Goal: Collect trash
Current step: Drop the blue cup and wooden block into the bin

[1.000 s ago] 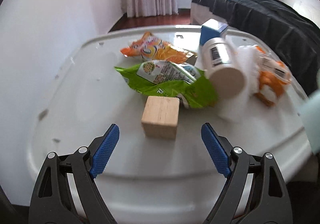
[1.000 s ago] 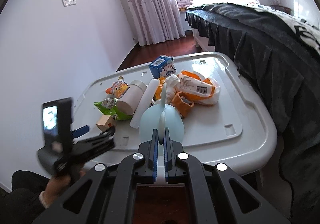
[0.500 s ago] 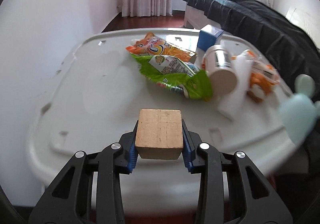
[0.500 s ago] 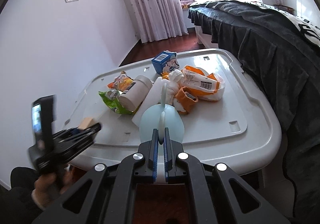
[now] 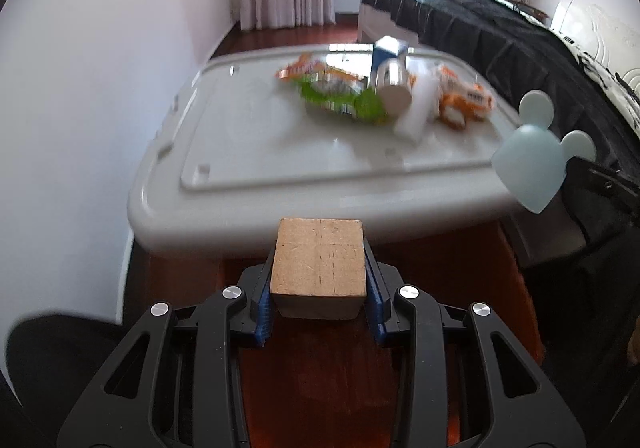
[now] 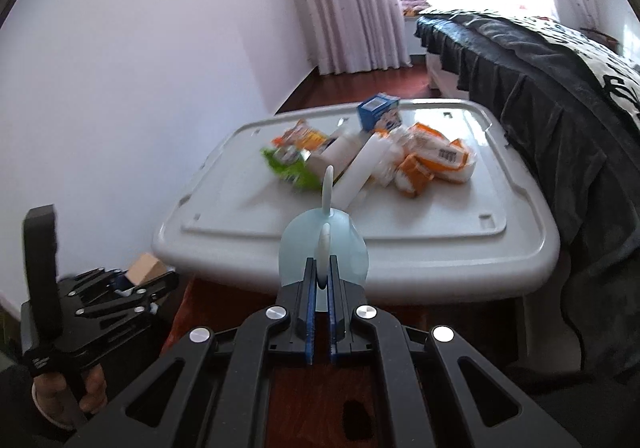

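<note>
My left gripper (image 5: pixel 319 280) is shut on a wooden block (image 5: pixel 319 262), held off the near edge of the white bin lid (image 5: pixel 248 184) above the red-brown floor. The block (image 6: pixel 145 268) and left gripper (image 6: pixel 138 282) also show low at the left of the right wrist view. My right gripper (image 6: pixel 322 280) is shut on a pale blue mouse-eared scoop (image 6: pixel 324 244), seen from the side as the scoop (image 5: pixel 532 176) in the left wrist view. On the lid lie a green wrapper (image 6: pixel 290 168), an orange wrapper (image 6: pixel 302 136), a white cylinder (image 6: pixel 362 168), a blue carton (image 6: pixel 379 113) and orange-white packets (image 6: pixel 436 162).
A bed with a dark cover (image 6: pixel 560 96) runs along the right of the lid. A white wall (image 6: pixel 120 88) stands close on the left. Curtains (image 6: pixel 348 8) hang at the far end. A person's hand (image 6: pixel 80 388) grips the left tool.
The left jaws closed on the wooden block, lifted it off the lid and pulled it back past the near edge. The right gripper with the scoop drew back slightly.
</note>
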The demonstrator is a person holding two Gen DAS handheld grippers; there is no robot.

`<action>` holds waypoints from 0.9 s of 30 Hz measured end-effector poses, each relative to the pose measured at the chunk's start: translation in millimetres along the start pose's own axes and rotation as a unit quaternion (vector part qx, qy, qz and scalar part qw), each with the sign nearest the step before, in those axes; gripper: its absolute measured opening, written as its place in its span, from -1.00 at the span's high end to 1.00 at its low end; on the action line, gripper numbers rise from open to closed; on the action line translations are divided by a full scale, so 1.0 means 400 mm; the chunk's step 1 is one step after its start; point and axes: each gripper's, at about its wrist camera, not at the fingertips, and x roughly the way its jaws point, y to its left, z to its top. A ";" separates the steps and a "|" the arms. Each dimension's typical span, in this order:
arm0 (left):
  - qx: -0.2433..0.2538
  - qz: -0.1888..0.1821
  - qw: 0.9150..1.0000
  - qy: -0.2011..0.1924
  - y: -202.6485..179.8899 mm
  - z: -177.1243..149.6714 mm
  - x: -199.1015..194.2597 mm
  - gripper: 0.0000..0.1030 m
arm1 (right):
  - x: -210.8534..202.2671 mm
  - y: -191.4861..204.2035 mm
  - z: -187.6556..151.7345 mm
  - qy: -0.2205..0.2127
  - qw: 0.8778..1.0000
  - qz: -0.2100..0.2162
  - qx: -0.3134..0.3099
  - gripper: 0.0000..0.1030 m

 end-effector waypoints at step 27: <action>-0.024 -0.010 0.990 0.136 0.014 -0.148 0.149 -0.45 | 0.090 -0.032 -0.106 0.094 0.995 -0.025 0.025 0.08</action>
